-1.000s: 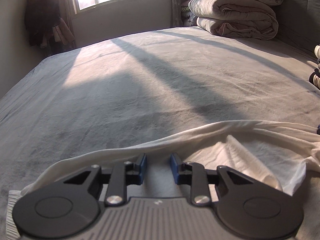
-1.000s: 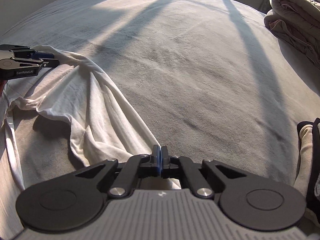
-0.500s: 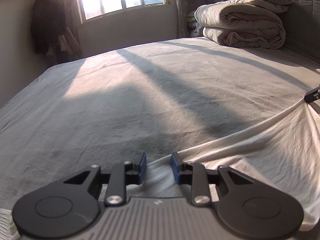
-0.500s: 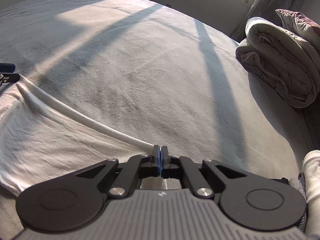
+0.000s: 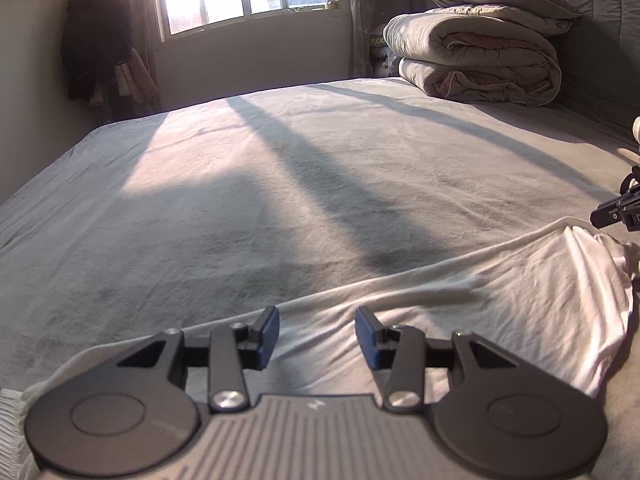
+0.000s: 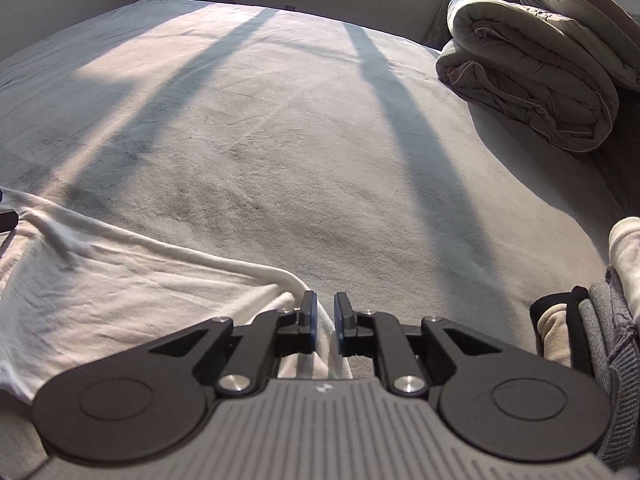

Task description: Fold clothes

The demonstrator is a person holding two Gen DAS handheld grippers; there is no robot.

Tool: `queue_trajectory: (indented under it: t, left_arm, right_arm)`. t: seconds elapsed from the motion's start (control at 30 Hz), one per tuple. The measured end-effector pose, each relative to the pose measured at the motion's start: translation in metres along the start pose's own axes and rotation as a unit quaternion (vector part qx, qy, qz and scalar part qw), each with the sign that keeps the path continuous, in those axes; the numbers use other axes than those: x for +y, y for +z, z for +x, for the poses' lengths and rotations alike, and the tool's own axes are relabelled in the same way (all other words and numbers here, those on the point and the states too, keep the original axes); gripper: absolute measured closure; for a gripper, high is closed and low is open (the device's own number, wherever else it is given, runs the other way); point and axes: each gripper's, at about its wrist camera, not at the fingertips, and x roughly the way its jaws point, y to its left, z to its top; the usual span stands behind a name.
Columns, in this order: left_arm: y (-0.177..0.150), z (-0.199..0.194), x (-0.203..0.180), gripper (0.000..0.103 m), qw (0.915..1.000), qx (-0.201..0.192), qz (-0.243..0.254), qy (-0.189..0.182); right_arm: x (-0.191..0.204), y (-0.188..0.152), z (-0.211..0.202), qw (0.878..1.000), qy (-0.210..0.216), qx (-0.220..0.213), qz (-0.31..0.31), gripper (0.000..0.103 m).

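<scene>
A white garment (image 5: 500, 300) lies spread flat on the grey bed, its far edge running between the two grippers. It also shows in the right wrist view (image 6: 132, 280). My left gripper (image 5: 317, 334) is open wide, just above the garment's left part, holding nothing. My right gripper (image 6: 325, 322) is slightly open over the garment's right corner, with the cloth lying loose under the fingers. The right gripper's tip shows at the far right of the left wrist view (image 5: 616, 214).
The grey bed (image 5: 280, 184) stretches ahead toward a window. A folded duvet with a pillow on top (image 5: 480, 60) sits at the bed's far right. A pile of folded clothes (image 6: 592, 328) lies close by on the right of my right gripper.
Both grippers opened and let go of the garment, which went from stretched taut to lying slack on the bed. The left jaws widened further.
</scene>
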Motion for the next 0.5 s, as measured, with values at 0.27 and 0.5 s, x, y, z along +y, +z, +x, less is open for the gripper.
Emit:
queue_trajectory:
  t: [0.27,0.5]
  left_arm:
    - [0.006,-0.029,-0.037,0.052,0.9979,-0.005,0.034,-0.055]
    - [0.01,-0.029,-0.102,0.049,0.9847,0.018,0.068,-0.16]
  right_arm:
    - [-0.047,-0.04,-0.055,0.999,-0.005,-0.011,0.041,0.062]
    - [-0.097,-0.09,-0.09,0.99,0.028,-0.009,0.134,0.062]
